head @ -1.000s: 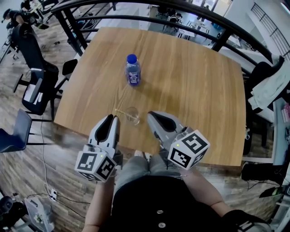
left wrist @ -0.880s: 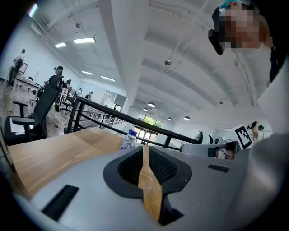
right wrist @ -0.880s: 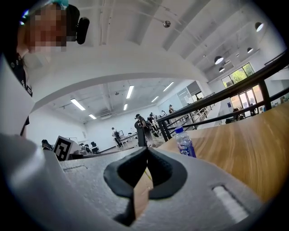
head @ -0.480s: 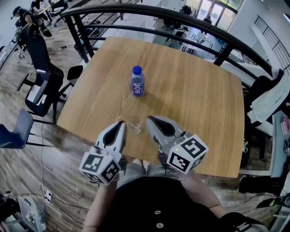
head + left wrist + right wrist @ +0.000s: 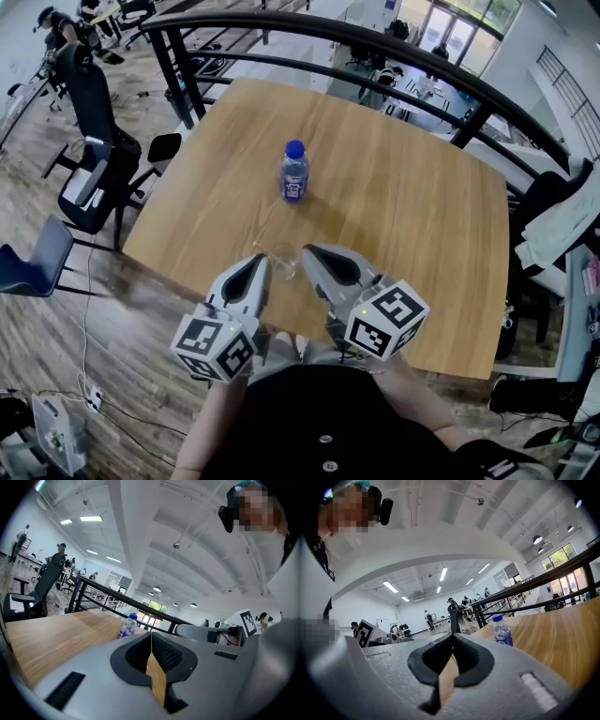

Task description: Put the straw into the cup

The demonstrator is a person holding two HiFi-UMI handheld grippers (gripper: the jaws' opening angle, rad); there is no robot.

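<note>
Pointing across the near edge of the desk (image 5: 403, 216), the left claw (image 5: 258, 268) has just been closing and is pressed together; nothing can be made out between its pads. The right claw (image 5: 313, 255), beside it, is pressed together too. The clear cup (image 5: 284, 260) stands upright between the two tips. The thin straw (image 5: 260, 247) lies flat on the wood just ahead of the left claw, beside the cup and outside it. Farther ahead of both claws, well apart from them, stands a blue-capped water bottle (image 5: 294, 172). A black railing (image 5: 375, 42) runs beyond the far edge, and office chairs (image 5: 89, 141) stand out past the left claw.
</note>
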